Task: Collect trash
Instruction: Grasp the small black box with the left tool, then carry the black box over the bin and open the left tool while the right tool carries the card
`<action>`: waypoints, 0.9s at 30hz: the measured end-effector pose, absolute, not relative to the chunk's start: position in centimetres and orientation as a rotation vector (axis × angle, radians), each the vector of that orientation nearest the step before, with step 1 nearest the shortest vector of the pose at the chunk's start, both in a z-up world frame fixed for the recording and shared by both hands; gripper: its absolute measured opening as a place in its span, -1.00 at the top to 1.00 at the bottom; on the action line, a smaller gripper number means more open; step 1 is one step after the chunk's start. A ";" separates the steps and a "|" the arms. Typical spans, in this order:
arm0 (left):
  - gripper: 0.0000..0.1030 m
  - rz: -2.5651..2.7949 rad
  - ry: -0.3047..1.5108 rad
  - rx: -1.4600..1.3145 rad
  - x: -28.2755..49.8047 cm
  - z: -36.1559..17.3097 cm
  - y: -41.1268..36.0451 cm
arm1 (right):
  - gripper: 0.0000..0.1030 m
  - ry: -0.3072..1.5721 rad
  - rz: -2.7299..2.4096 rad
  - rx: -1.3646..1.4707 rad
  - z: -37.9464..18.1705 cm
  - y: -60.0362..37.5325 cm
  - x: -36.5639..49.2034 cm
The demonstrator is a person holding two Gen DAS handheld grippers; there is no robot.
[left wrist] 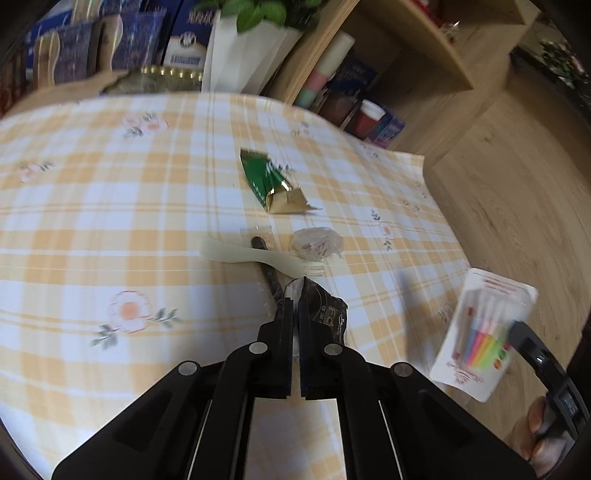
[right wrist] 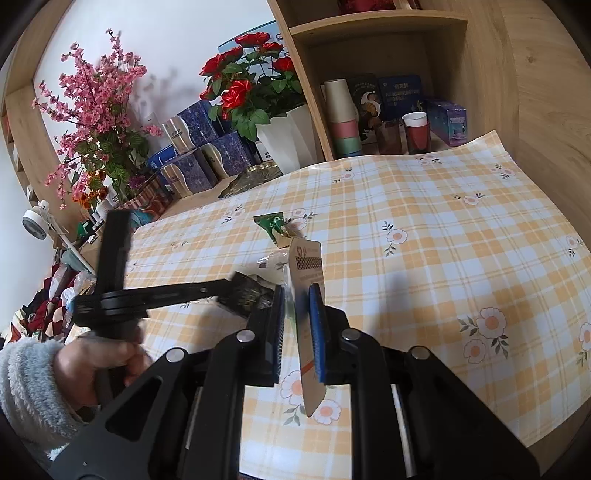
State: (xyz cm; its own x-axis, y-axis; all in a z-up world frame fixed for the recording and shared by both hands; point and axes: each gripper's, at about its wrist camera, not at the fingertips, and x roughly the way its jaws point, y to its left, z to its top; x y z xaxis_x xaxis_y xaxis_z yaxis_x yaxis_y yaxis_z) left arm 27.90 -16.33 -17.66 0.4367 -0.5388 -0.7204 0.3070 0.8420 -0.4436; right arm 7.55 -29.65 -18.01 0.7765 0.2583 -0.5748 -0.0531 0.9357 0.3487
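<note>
My left gripper [left wrist: 295, 297] is shut on a crumpled black wrapper [left wrist: 325, 314] low over the checked tablecloth [left wrist: 110, 221]. Just beyond it lie a cream plastic fork [left wrist: 255, 256], a dark stick under the fork, a clear crumpled film [left wrist: 316, 243] and a green and gold wrapper [left wrist: 273, 181]. My right gripper [right wrist: 296, 291] is shut on a blister pack of coloured candles [right wrist: 306, 266], held edge-on. In the left wrist view that pack [left wrist: 480, 328] hangs at the right past the cloth's edge. The right wrist view shows the left gripper [right wrist: 231, 286] with the black wrapper [right wrist: 247, 295] and the green wrapper [right wrist: 275, 225].
A white flower pot [right wrist: 288, 140] with red roses, blue boxes [right wrist: 195, 162] and a gold-rimmed dish [left wrist: 162, 79] stand at the table's back. A wooden shelf [right wrist: 369, 22] holds stacked cups [right wrist: 343, 118] and boxes. A hand in a fleecy sleeve [right wrist: 22, 384] holds the left gripper.
</note>
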 end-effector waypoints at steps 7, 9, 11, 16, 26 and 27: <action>0.95 -0.555 0.915 -0.210 23.1 -13.8 -13.0 | 0.68 0.659 0.204 0.321 -17.0 -27.2 5.9; 0.95 -0.562 0.901 -0.197 21.4 -12.9 -11.8 | 0.68 0.657 0.221 0.327 -16.7 -26.1 5.0; 0.95 -0.570 0.891 -0.190 19.7 -12.3 -10.6 | 0.68 0.659 0.235 0.330 -16.4 -25.2 4.4; 0.95 -0.581 0.867 -0.146 14.4 -11.3 -7.4 | 0.68 0.658 0.267 0.335 -16.0 -22.8 2.3; 0.95 -0.636 0.897 0.005 4.2 -14.4 -5.2 | 0.68 0.676 0.309 0.325 -16.3 -19.3 -1.7; 0.95 -0.643 0.907 0.034 3.3 -15.2 -5.5 | 0.68 0.681 0.310 0.325 -16.4 -19.2 -1.9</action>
